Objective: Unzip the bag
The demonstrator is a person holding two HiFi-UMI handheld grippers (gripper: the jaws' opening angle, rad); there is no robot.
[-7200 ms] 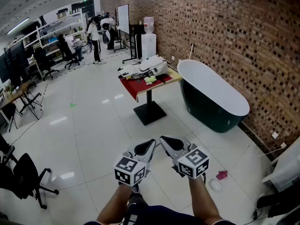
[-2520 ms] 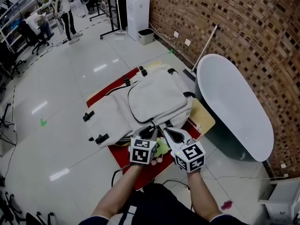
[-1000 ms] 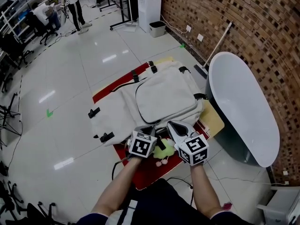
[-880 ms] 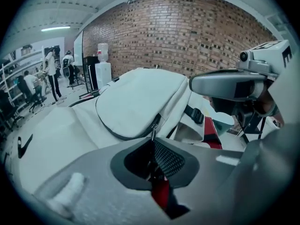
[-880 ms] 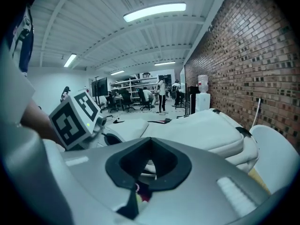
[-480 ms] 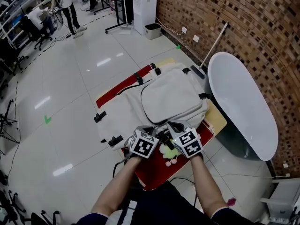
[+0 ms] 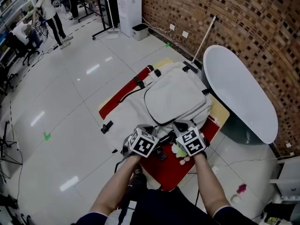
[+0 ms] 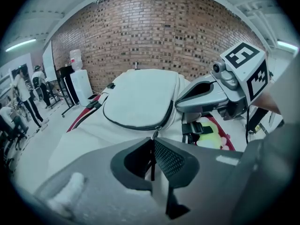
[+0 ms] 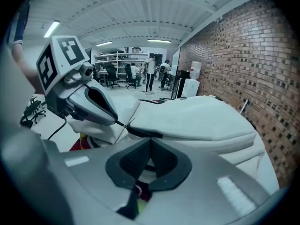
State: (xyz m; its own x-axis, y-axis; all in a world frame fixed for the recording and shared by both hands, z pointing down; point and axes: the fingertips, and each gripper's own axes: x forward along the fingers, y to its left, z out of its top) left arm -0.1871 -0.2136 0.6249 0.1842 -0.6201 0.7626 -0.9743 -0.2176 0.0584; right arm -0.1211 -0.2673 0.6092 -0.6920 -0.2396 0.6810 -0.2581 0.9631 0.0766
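Note:
A white backpack point(image 7: 176, 95) lies flat on a table under a red cloth point(image 7: 171, 170). A dark zipper point(image 8: 140, 125) curves round its front pocket. My left gripper point(image 7: 157, 134) sits at the bag's near edge. In the left gripper view its tips point(image 8: 151, 146) are shut on the thin dark zipper pull point(image 8: 153, 136). The right gripper view shows the same pull running taut from the left gripper point(image 9: 116, 121) to the zipper. My right gripper point(image 7: 176, 126) is beside it, its tips point(image 9: 150, 142) shut against the bag's near side. Whether it pinches fabric is hidden.
A yellow-green soft toy point(image 7: 180, 151) with pink balls lies on the cloth under my right gripper. A white-rimmed dark bathtub point(image 7: 239, 93) stands right of the table along the brick wall. A water dispenser point(image 7: 129, 6) and people point(image 7: 49, 8) are far off across the tiled floor.
After the walk up to the table, both grippers have stayed at the bag's near edge. Over the last second they drew closer together at the zipper's end.

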